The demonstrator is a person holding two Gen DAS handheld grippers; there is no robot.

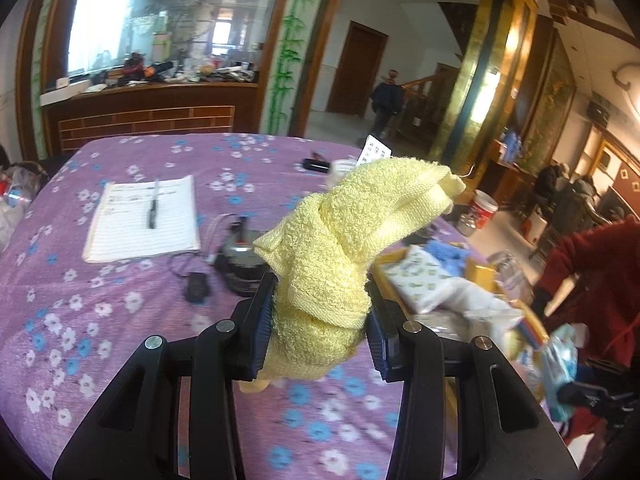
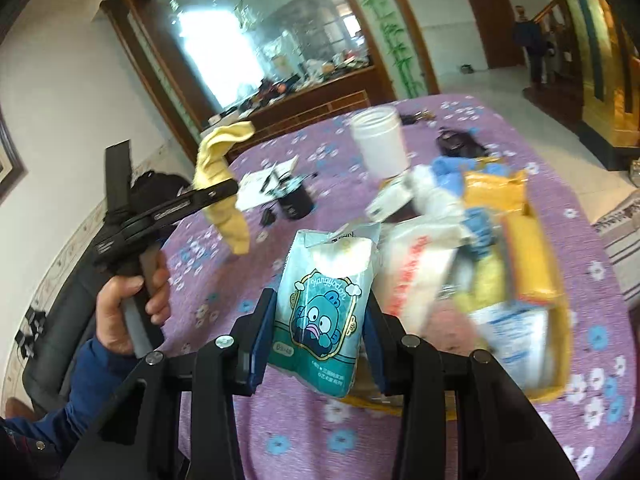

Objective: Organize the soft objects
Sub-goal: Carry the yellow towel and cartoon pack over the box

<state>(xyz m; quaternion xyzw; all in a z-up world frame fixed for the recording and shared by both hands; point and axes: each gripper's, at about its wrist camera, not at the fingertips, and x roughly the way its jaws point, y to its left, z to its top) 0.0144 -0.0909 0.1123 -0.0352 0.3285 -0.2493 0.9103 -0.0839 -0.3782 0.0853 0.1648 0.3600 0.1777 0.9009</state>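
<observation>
Yellow terry washcloth [image 1: 340, 256] is sitting bunched between the blue pads of the left gripper [image 1: 320, 328], jaws narrow and pressing on it from both sides; its top is flopping over to the right, its lower end is hanging out below the pads, and it's lifted clear of the bench [image 1: 120, 320], which is wearing a purple floral cloth. From the right wrist cam the same cloth is dangling off that gripper at upper left, w/ the person's left hand [image 2: 124, 312] wrapping the handle, blue sleeve below. The right gripper [image 2: 320, 340] is clamping a teal tissue pack [image 2: 324, 300] w/ a cartoon fish-face print, jaws narrow on its sides, pack upright and held above the bench just beside the yellow-rimmed tray [image 2: 558, 384]. The tray is holding a blurred heap of soft stuff: white packs, blue cloth, yellow cloth; can't tell exact items. Also on the bench: a lined notebook [image 1: 140, 220] w/ a pen lying on it, a black round device w/ cable near it, and a white plastic jar [image 2: 380, 140] standing behind the tray.
</observation>
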